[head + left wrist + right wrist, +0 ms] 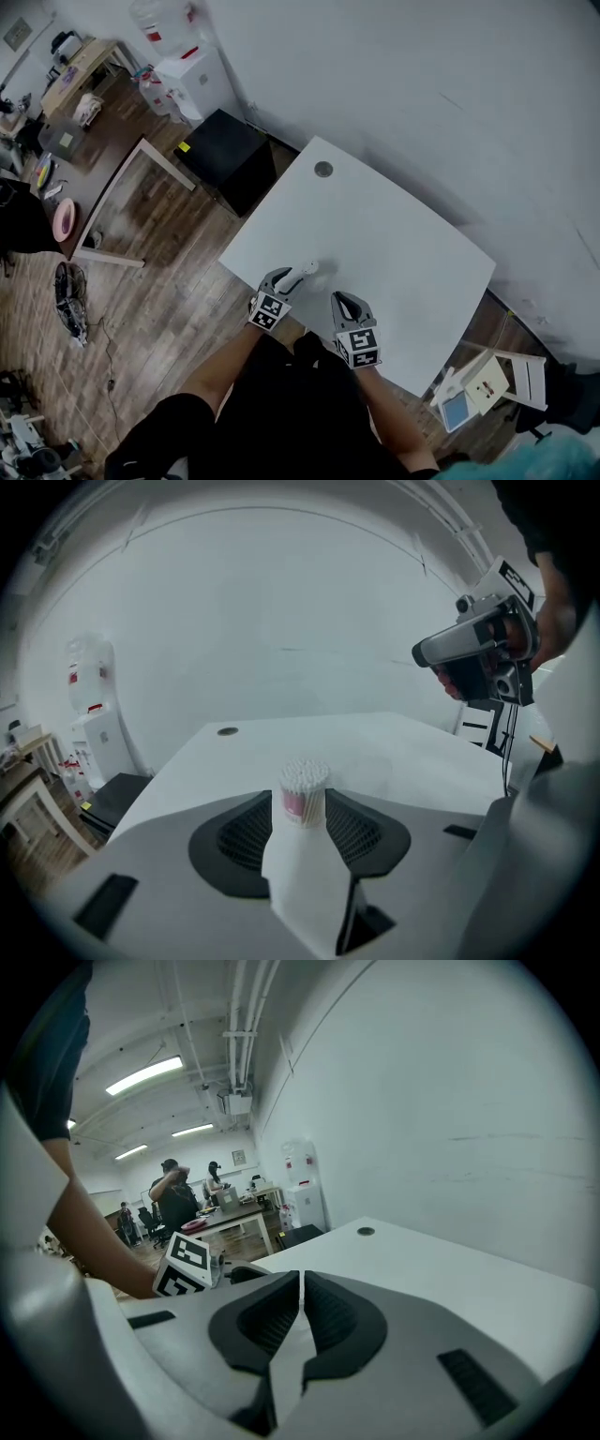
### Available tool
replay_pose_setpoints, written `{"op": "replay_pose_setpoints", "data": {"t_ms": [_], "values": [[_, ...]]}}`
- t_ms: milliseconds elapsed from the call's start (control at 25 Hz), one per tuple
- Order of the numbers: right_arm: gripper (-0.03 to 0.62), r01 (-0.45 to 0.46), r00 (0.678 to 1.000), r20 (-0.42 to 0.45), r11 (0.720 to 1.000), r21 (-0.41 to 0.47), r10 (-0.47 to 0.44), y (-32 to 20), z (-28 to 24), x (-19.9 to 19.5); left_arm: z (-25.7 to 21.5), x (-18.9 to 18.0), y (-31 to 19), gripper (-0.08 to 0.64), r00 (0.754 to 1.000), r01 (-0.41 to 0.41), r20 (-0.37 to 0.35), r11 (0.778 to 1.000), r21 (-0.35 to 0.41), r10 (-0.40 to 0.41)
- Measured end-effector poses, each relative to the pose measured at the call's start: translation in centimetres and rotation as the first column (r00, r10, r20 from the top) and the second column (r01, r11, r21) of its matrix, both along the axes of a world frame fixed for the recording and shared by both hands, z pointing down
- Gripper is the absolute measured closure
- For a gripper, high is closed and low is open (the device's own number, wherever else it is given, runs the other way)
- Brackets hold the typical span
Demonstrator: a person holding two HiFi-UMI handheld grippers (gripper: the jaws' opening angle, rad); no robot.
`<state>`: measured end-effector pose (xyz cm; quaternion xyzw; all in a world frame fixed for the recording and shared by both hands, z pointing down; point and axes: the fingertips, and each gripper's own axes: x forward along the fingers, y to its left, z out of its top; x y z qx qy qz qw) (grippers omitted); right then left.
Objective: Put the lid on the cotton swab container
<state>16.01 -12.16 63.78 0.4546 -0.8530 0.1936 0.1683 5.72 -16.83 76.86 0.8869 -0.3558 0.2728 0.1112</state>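
Zero capping is done: the cotton swab container (303, 794) stands uncovered on the table (412, 752) between your left gripper's (281, 278) spread jaws, ungripped. Your right gripper (300, 1290) is clenched empty, and no lid shows.

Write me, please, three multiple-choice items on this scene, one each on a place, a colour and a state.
1. Where does the cotton swab container stand?
A. on the floor
B. on the table, at the left claw's tips
C. on a shelf

2. What colour is the table?
A. white
B. black
C. green

3. How is the container's top?
A. lidded
B. open, swab tips showing
C. taped over

Answers:
1 B: the head view shows it on the table just ahead of the left claw.
2 A: every view shows a plain white top.
3 B: the left gripper view shows bare white swab tips and no lid.
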Motion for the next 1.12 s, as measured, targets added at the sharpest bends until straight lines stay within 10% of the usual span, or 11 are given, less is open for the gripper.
{"op": "replay_pose_setpoints", "data": {"t_ms": [520, 1120], "values": [[0.555, 0.002, 0.999, -0.049, 0.998, -0.065, -0.005, 0.3, 3.5, -0.7, 3.9, 1.9, -1.8, 0.308, 0.979, -0.194, 0.051, 0.981, -0.021, 0.195], [0.555, -0.014, 0.998, -0.069, 0.992, -0.126, 0.005, 1.2, 6.6, -0.8, 4.7, 4.0, -3.0, 0.305, 0.990, -0.137, -0.032, 0.990, -0.046, 0.136]]}}
